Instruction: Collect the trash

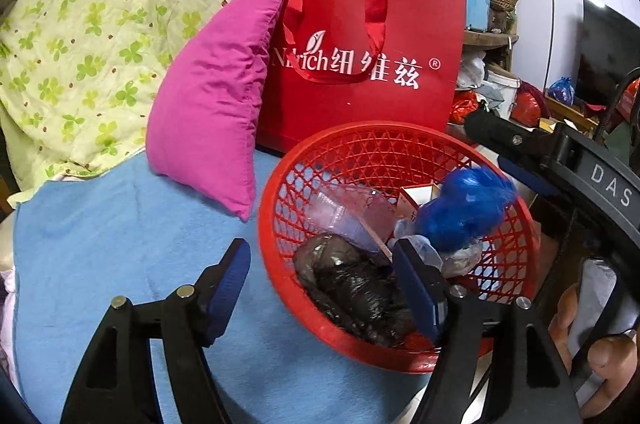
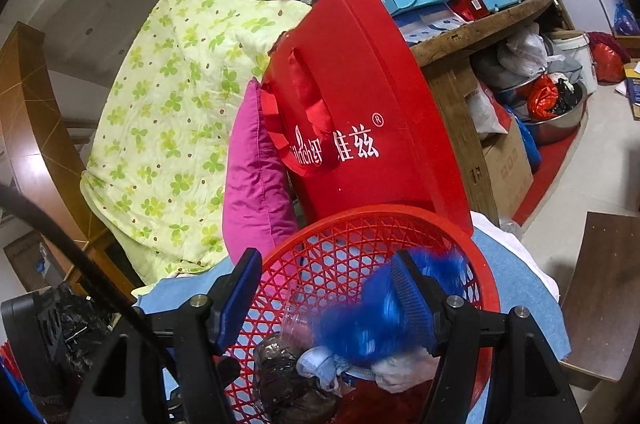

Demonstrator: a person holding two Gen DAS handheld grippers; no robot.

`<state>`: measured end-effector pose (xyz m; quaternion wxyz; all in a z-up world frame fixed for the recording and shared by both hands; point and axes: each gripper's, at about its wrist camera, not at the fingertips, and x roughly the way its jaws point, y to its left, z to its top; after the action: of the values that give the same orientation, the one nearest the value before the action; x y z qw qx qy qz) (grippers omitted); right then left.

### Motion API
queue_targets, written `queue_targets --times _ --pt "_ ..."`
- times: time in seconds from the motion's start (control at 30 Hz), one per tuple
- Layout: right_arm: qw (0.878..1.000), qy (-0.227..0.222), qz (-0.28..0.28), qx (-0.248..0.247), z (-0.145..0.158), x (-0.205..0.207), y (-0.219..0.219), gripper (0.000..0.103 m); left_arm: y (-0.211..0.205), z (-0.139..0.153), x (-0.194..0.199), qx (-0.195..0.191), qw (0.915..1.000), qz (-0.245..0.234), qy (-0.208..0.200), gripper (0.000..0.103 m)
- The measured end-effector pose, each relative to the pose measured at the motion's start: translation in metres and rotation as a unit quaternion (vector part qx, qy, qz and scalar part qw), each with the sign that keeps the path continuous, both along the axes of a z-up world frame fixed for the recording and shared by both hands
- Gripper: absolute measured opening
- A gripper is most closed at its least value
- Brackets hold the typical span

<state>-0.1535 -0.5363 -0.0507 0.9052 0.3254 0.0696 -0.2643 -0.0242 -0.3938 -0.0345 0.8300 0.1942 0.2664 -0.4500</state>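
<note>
A red mesh basket point(image 1: 516, 256) stands on a blue cloth point(image 1: 100, 248). It holds a blurred blue plastic bag point(image 1: 464, 208), a black bag point(image 1: 356, 288), a clear plastic cup point(image 1: 344, 212), a small carton point(image 1: 416, 198) and pale wrappers. My left gripper point(image 1: 324, 284) is open, its left finger over the cloth and its right finger over the basket, with nothing between them. My right gripper point(image 2: 326, 292) is open above the basket point(image 2: 320, 260); the blue bag point(image 2: 372, 324) lies blurred between and below its fingers, over the black bag point(image 2: 288, 380).
A red paper gift bag point(image 1: 372, 60) and a magenta pillow point(image 1: 212, 104) stand just behind the basket, against a green-patterned quilt point(image 1: 100, 24). A cluttered wooden shelf point(image 2: 480, 28) with boxes, bags and metal bowls is at right; tiled floor lies beyond.
</note>
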Motion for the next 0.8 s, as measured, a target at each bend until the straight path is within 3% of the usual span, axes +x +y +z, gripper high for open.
queue_targets --times 0.23,0.43,0.57,0.8 --pt "1.000 0.000 -0.004 -0.028 0.005 -0.001 0.012 0.071 0.023 0.011 0.002 -0.003 0.9996 0.027 -0.010 0.085" --pt "0.995 0.005 -0.019 -0.095 0.017 -0.004 0.041 0.076 0.052 0.023 0.006 -0.004 0.9980 0.061 -0.015 0.087" --pt "0.991 0.014 -0.021 -0.130 0.022 -0.008 0.067 0.077 0.075 0.034 0.006 -0.010 0.9964 0.081 -0.022 0.093" --pt "0.988 0.020 0.000 -0.152 0.023 -0.032 0.125 0.078 0.113 0.045 0.000 -0.011 0.9924 0.113 -0.048 0.094"
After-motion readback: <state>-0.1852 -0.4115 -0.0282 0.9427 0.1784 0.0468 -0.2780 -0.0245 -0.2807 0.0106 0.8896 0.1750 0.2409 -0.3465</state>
